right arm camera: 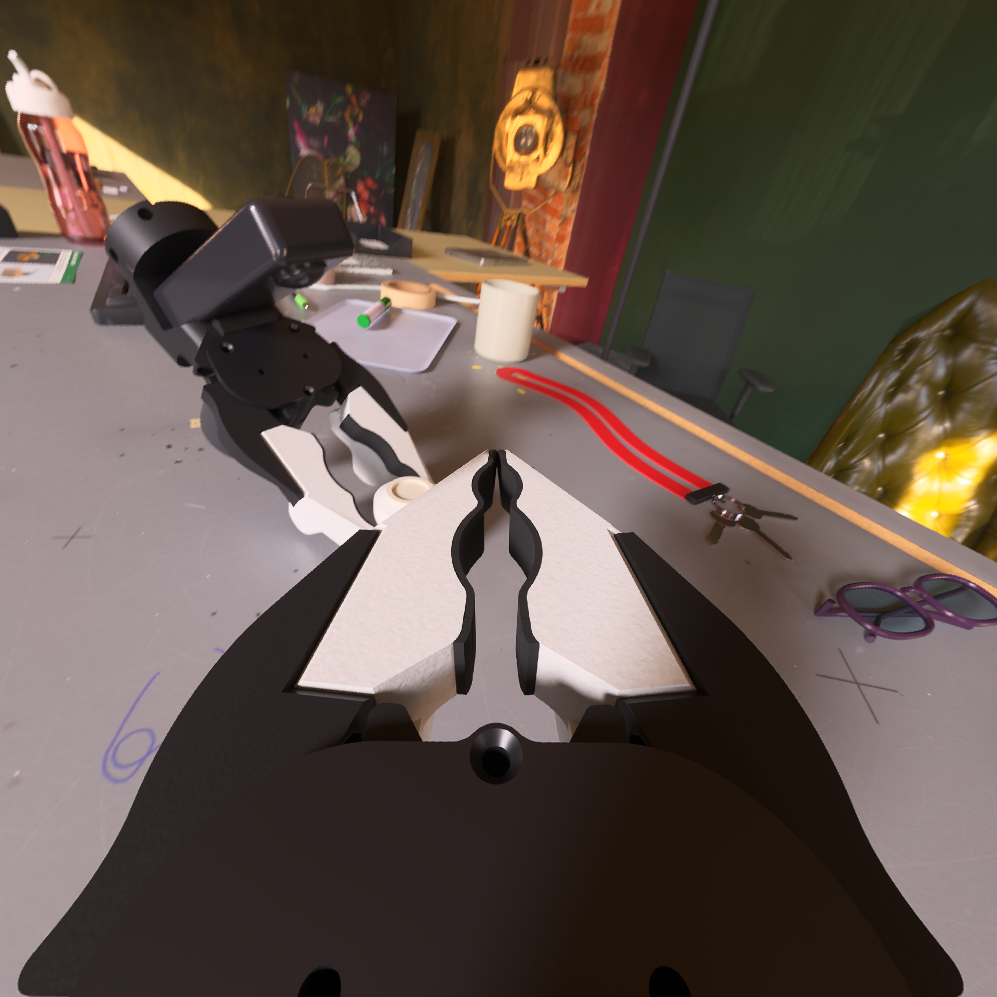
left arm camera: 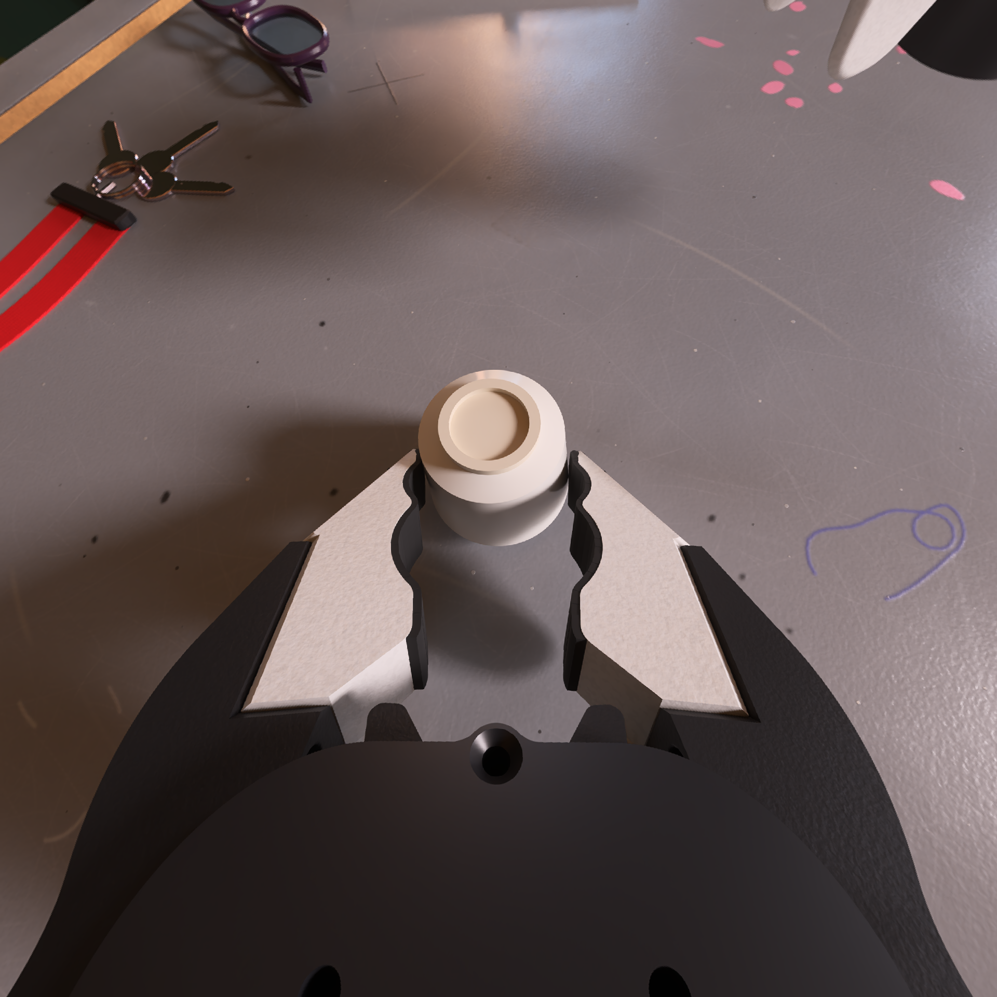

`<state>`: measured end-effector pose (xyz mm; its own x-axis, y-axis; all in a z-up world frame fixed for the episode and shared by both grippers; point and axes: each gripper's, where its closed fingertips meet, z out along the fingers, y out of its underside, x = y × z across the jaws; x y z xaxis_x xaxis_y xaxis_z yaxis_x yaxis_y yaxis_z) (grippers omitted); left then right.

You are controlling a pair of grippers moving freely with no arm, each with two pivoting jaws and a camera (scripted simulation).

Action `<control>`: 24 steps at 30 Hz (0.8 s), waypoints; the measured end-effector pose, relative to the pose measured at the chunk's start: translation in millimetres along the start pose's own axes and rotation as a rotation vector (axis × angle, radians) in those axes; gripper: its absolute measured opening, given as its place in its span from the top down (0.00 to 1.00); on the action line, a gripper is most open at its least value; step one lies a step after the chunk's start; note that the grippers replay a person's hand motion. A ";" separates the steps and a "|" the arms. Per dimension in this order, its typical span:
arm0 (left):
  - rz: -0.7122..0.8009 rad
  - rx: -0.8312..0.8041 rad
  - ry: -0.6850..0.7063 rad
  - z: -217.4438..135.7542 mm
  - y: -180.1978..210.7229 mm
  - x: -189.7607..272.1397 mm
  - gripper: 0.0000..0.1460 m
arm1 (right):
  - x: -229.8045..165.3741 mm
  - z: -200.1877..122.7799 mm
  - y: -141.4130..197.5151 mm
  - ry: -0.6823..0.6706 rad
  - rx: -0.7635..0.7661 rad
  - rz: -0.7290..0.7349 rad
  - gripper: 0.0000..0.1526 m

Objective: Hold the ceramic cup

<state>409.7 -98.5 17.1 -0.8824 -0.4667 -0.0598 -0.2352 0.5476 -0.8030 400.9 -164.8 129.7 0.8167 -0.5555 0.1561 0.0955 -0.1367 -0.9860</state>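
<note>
A small cream ceramic cup (left arm camera: 488, 426) sits upside down, base up, between the tips of my left gripper (left arm camera: 493, 469). The jaws press on both of its sides, and its shadow falls on the grey table (left arm camera: 701, 350) under the fingers. The right wrist view shows the same cup (right arm camera: 402, 490) in the left gripper (right arm camera: 396, 504), just left of my right gripper (right arm camera: 496, 454). My right gripper is shut and empty above the table. One of its white fingers (left arm camera: 874, 38) shows at the top right of the left wrist view.
Keys (left arm camera: 156, 170) on a red lanyard (left arm camera: 48, 264) and purple sunglasses (left arm camera: 280, 38) lie near the table's wooden edge. Farther back stand a white mug (right arm camera: 504, 318), a tray (right arm camera: 388, 334) with a marker, a tape roll (right arm camera: 408, 294) and a bottle (right arm camera: 59, 167).
</note>
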 end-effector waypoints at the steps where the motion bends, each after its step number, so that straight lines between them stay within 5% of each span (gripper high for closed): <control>1: 0.006 0.001 0.005 0.3 -0.5 1.4 0.63 | -2.2 0.8 1.5 -0.018 -0.026 -0.003 1.00; 13: 0.130 -0.020 -0.085 3.8 -10.9 8.1 0.63 | -22.7 20.2 27.6 -0.170 -0.564 -0.066 0.92; 20: 0.134 -0.017 -0.088 3.6 -7.0 8.3 0.63 | -18.0 37.2 48.3 -0.336 -0.808 -0.414 0.90; 24: 0.127 -0.013 -0.083 2.6 -6.1 7.0 0.63 | -14.1 43.2 54.4 -0.458 -0.857 -0.465 0.91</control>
<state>406.0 -106.9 20.1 -0.8687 -0.4487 -0.2099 -0.1296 0.6148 -0.7780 419.2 -129.0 71.4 0.9556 0.0349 0.2927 0.1665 -0.8833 -0.4383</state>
